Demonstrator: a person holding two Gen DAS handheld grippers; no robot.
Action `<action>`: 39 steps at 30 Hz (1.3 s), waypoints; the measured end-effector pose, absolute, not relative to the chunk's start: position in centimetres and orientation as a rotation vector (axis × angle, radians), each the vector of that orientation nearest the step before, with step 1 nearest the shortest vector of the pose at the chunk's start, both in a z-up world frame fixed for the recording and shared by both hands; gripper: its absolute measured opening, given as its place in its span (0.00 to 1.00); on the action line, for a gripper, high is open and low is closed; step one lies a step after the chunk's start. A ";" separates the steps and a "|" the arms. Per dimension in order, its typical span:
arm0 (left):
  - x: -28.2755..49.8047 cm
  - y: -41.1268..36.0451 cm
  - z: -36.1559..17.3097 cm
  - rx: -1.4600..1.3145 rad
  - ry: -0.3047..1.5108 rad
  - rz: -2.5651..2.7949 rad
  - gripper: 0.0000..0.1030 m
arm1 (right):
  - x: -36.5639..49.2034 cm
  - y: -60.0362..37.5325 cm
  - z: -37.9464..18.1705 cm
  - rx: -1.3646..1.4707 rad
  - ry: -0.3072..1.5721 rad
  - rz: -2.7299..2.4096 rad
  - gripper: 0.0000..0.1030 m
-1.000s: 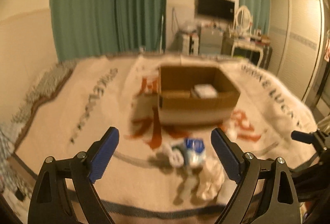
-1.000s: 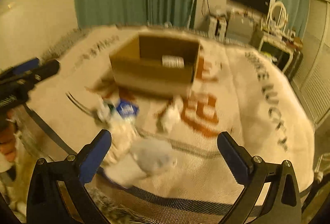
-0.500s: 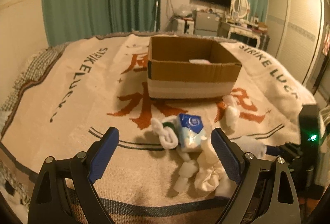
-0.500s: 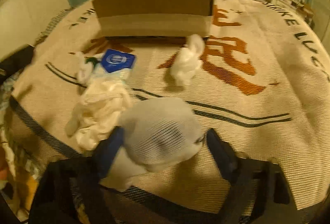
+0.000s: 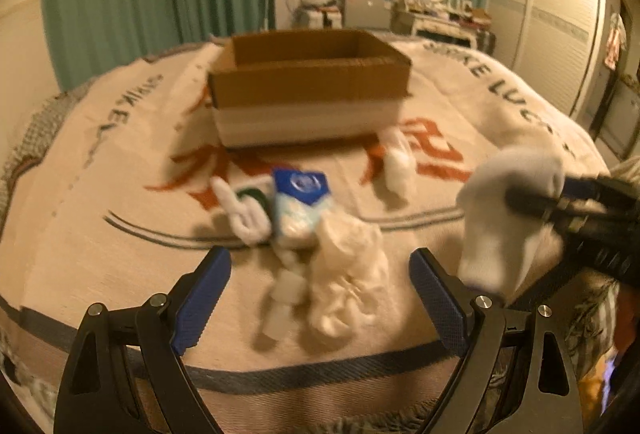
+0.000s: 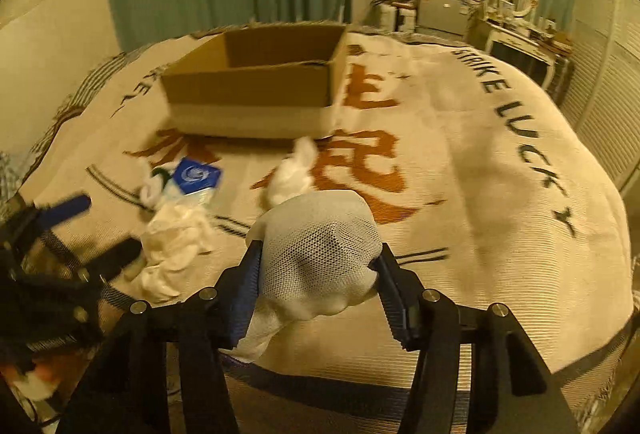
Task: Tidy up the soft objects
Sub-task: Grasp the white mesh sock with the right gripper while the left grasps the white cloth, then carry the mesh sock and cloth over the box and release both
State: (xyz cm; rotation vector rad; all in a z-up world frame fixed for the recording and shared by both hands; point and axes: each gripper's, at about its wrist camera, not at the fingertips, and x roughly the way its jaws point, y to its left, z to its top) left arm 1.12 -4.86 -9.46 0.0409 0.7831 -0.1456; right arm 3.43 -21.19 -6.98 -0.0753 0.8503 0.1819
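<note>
Since 0.5 s: right tongs (image 6: 318,274) lift white sock (image 6: 320,254) off bed (image 6: 500,194), clenched on it | left tongs (image 5: 320,294) released, above rag pile (image 5: 348,274) | box (image 6: 256,90) ahead, likely drop target

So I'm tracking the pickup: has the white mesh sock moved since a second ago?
Yes. The white mesh sock, clamped in the right gripper, has risen off the blanket toward the cardboard box.

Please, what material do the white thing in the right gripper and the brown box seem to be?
White sock: likely knitted fabric, matte; a fine mesh weave shows and it bulges softly where the right gripper squeezes it.
Box: apparently plain corrugated cardboard, matte brown, with thin stiff walls and a paler band along the bottom.
</note>
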 end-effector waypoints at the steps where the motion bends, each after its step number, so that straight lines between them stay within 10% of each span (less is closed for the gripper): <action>1: 1.2 -5.2 -10.0 0.044 0.795 -0.149 0.88 | 3.5 -21.7 -6.9 -0.063 0.852 0.181 0.53; 11: 2.5 -7.1 -12.3 0.122 0.831 -0.152 0.72 | 4.4 -22.1 -9.6 -0.044 0.911 0.210 0.53; 22: 4.0 -8.0 -14.1 0.160 0.874 -0.193 0.22 | 4.9 -22.2 -10.5 -0.028 0.934 0.213 0.53; 39: 2.2 -5.6 -3.8 0.126 0.704 -0.246 0.19 | 3.2 -21.0 -2.5 -0.070 0.755 0.215 0.53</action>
